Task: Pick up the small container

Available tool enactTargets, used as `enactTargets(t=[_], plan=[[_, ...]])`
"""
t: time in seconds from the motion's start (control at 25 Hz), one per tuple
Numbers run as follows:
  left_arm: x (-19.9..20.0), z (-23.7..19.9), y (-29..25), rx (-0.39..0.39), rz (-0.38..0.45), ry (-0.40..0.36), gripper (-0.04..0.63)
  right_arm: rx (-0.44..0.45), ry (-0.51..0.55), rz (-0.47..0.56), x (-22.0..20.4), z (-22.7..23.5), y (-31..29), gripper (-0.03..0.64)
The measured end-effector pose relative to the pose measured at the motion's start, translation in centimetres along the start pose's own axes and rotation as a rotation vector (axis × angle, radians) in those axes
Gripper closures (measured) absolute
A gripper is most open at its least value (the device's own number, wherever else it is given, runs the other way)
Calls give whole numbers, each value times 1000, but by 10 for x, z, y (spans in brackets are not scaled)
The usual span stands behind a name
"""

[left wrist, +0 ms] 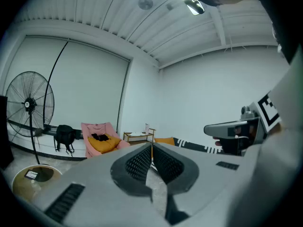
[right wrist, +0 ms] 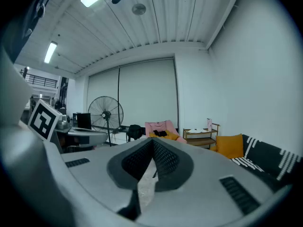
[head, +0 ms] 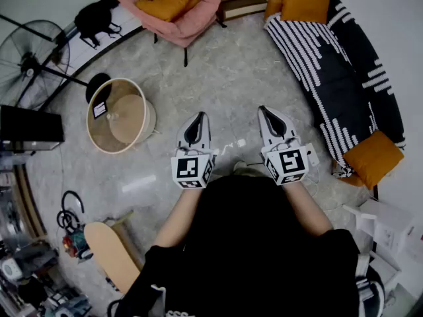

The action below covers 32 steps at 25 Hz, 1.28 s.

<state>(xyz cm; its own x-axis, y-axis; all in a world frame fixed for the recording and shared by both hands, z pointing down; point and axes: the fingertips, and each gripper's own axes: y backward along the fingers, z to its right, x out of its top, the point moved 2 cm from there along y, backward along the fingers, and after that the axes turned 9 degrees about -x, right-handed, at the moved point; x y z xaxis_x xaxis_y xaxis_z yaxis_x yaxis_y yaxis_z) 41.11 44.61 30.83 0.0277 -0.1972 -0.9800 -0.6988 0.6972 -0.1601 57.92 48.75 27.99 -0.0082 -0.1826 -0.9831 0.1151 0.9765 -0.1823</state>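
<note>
**Well apart: small container across the room, both grippers shut and empty**

Far ahead of me, the small container (left wrist: 147,127) stands upright on the top of a low wooden side table (left wrist: 138,136) against the back wall. It is too small in the frame for me to tell its colour or shape for sure. In the left gripper view it sits just above the tip of my jaws, almost in line with them. In the right gripper view the same container (right wrist: 209,123) lies off to the right of the jaws. From the head view I see only the table's shelves at the top edge and cannot make out the container.

My left gripper (head: 199,115) is clenched with nothing in it, its ribbed pads pressed together down to the tip (left wrist: 151,147). My right gripper (head: 266,112) is clenched the same way, pads meeting (right wrist: 153,141) and empty. I hold the two side by side in front of my chest, close to level, over bare marbled floor (head: 225,78) and well apart from the table.

Beside the table, to its left, is a pink chair (head: 175,8) with an orange cushion on it. To the table's right a striped sofa (head: 344,78) runs along the wall. Nearer me on the left, a round basket (head: 99,134) rests on the floor, with a standing fan (head: 30,58) beyond it.
</note>
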Motion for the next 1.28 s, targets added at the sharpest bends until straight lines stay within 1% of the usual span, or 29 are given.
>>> enactTargets(t=[0.12, 0.24, 0.36, 0.52, 0.76, 0.92, 1.04, 1.2, 1.28], plan=[[1, 17, -11, 0, 25, 1, 569, -20, 35, 8, -1, 20, 8, 595], [0, 31, -16, 1, 33, 16, 569, -18, 40, 25, -5, 34, 16, 595], [0, 40, -25, 4, 26, 17, 569, -11, 6, 22, -11, 48, 15, 595], [2, 48, -35, -8, 10, -15, 569, -29, -43, 32, -14, 68, 13, 595], [-9, 50, -53, -11, -18, -29, 569, -29, -55, 32, -20, 87, 1, 595], [-15, 36, -75, -23, -26, -1, 569, -37, -57, 8, -27, 93, -21, 595], [-14, 21, -100, -37, -39, 7, 569, -36, -58, -10, -29, 101, -49, 595], [-18, -19, -128, -28, -62, 12, 569, -22, -30, -38, -31, 104, -96, 595], [-20, -46, -142, -21, -72, 10, 569, -33, -28, -58, -34, 106, -120, 595]])
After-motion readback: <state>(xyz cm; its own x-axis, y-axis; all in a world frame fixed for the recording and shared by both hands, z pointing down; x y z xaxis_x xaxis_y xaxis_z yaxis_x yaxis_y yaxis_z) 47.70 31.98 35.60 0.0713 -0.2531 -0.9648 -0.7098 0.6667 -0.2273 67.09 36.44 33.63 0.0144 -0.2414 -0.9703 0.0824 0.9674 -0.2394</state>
